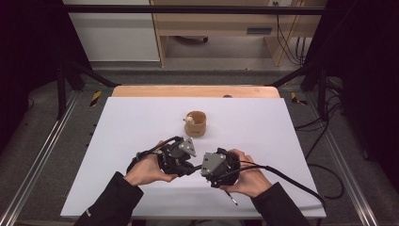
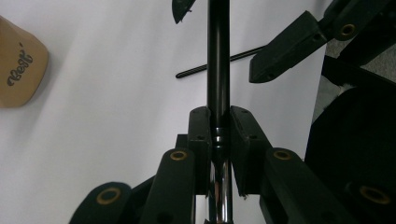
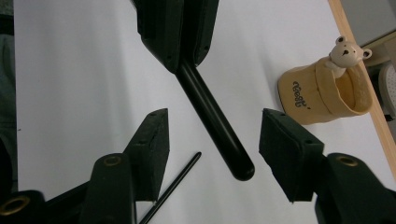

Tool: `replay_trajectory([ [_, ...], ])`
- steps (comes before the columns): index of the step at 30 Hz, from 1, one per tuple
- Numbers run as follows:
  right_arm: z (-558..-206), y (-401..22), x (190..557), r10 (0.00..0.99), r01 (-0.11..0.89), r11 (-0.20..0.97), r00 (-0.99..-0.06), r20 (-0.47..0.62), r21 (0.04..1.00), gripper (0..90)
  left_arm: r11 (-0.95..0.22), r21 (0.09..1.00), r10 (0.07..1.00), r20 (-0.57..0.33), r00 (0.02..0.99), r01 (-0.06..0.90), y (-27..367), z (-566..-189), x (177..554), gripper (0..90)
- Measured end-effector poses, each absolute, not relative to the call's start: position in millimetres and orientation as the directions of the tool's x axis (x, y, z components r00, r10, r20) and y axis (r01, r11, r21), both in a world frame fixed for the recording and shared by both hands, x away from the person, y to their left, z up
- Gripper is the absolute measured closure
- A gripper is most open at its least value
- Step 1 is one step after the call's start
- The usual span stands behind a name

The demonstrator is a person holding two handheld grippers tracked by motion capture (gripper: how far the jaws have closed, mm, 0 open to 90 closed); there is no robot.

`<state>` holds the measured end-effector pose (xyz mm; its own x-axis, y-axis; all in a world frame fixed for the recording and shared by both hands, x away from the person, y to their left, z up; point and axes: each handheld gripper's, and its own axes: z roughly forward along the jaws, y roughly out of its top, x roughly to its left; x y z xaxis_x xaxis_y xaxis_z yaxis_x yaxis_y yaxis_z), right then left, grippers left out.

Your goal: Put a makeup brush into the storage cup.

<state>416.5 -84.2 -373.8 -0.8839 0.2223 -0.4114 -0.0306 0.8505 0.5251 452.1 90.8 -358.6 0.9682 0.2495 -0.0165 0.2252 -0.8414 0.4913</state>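
White sheeting covers the bench (image 1: 141,122), and both hands work near its front edge. Left gripper (image 2: 219,133) is clamped on a black pen barrel (image 2: 218,65) at its chrome ring. Right gripper (image 3: 212,144) stands apart, jaws on either side of the barrel's rounded end without touching. It looks light, stiff and glossy, likely slippery, so I'd grip it squarely across the barrel. Right gripper view reveals a thin black refill (image 3: 175,184) lying on the sheet and a bear-topped pen cup (image 3: 322,95) beyond; high view shows the hands close together.
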Motion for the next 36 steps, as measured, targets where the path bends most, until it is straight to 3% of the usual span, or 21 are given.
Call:
replay_trajectory([
  [7,-373.3,-83.7,416.9,0.185,-0.067,0.855,-0.887,-0.423,0.514,53.8,-0.843,0.489,0.245,-0.016,0.969,0.222,87.4,-357.9,451.2,78.7],
  [16,-375.6,-82.1,417.5,0.146,-0.093,0.87,-0.889,-0.434,0.484,59.6,-0.852,0.481,0.222,-0.02,0.975,0.205,85.8,-355.5,450.7,78.7],
  [20,-376.3,-81.7,417.1,0.131,-0.104,0.877,-0.887,-0.443,0.468,62.2,-0.826,0.51,0.247,-0.054,0.968,0.24,83.9,-357.3,446.9,78.7],
  [24,-377.4,-80.7,416.6,0.127,-0.112,0.879,-0.881,-0.455,0.463,65.1,-0.864,0.469,0.204,-0.01,0.979,0.185,85.3,-354.2,449.7,78.7],
  [26,-378.1,-79.2,422.2,0.072,-0.197,0.862,-0.865,-0.497,0.466,66.1,-0.844,0.495,0.221,-0.032,0.975,0.207,83.8,-356.1,447.5,78.7],
  [28,-378.5,-79.1,421.9,0.072,-0.197,0.864,-0.863,-0.5,0.464,66.9,-0.851,0.487,0.211,-0.027,0.977,0.198,84.0,-355.9,448.4,78.7],
  [29,-378.6,-78.9,421.7,0.075,-0.193,0.864,-0.864,-0.498,0.466,67.0,-0.791,0.547,0.283,-0.07,0.956,0.274,80.5,-360.7,443.2,78.8],
  [30,-378.7,-78.9,420.9,0.077,-0.188,0.866,-0.866,-0.494,0.464,67.5,-0.84,0.498,0.233,-0.024,0.972,0.214,83.1,-357.4,448.1,78.7],
  [36,-379.8,-78.9,417.5,0.071,-0.172,0.875,-0.879,-0.471,0.452,69.2,-0.849,0.485,0.224,-0.032,0.974,0.211,82.4,-357.5,448.2,78.7],
])
